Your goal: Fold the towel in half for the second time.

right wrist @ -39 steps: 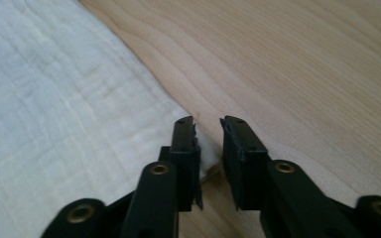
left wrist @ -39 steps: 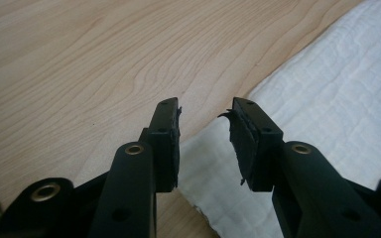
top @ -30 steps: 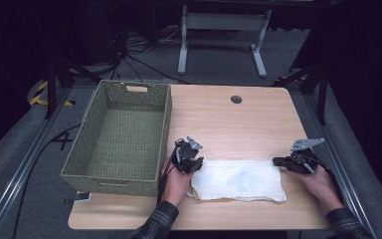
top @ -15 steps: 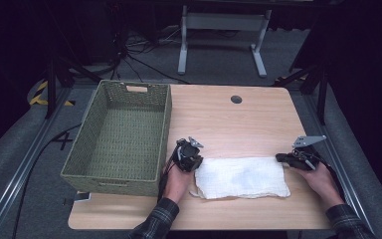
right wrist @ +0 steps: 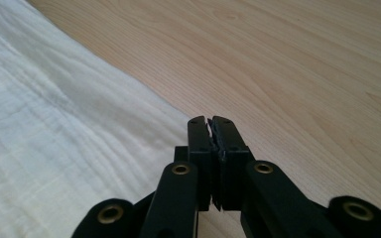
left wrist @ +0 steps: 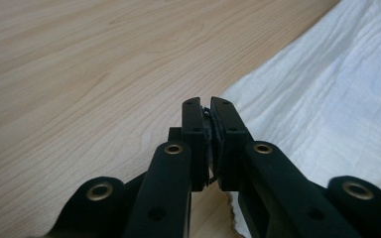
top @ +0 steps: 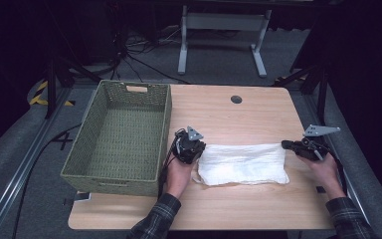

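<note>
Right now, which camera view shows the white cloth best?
The high view: the whole white cloth lies flat on the table between both grippers. The left gripper view and the right gripper view each show just one end of it beside closed jaws.

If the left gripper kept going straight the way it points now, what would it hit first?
Probably bare table. In its own view the left gripper, jaws closed at the edge of the white cloth, aims past that edge over open wood. The wicker basket sits off to its side, likely clear, though depth is uncertain.
</note>
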A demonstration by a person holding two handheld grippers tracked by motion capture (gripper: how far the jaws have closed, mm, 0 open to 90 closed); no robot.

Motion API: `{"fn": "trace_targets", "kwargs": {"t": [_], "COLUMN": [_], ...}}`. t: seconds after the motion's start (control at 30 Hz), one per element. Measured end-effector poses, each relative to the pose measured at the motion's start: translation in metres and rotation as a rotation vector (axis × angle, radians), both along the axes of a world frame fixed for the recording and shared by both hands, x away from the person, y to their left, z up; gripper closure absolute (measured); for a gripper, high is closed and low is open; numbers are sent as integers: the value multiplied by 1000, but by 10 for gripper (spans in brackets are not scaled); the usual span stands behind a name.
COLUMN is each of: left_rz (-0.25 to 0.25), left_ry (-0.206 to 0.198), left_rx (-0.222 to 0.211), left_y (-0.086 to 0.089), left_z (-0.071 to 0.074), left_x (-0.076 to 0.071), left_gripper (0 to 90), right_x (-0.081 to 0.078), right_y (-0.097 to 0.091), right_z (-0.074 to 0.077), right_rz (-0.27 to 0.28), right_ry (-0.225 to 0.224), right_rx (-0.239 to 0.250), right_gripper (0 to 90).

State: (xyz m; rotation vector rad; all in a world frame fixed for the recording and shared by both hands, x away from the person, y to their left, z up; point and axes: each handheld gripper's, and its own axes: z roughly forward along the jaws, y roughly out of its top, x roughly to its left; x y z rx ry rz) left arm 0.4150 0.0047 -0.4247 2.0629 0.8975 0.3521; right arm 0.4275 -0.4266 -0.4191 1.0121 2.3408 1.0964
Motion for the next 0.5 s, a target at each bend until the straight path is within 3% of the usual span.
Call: {"fn": "trace_targets", "kwargs": {"t": [0.5], "left_rz": [-50], "left_ry": [-42], "left_rx": [-1], "left_y": [6], "left_z": [2], "left_x": [-29], "left_gripper": [858], "right_x": [-37], "right_y": [-2], "right_z": [2], "right_rz": [62], "right_ry": [0], "right_rx": [21], "right_gripper": [879]}}
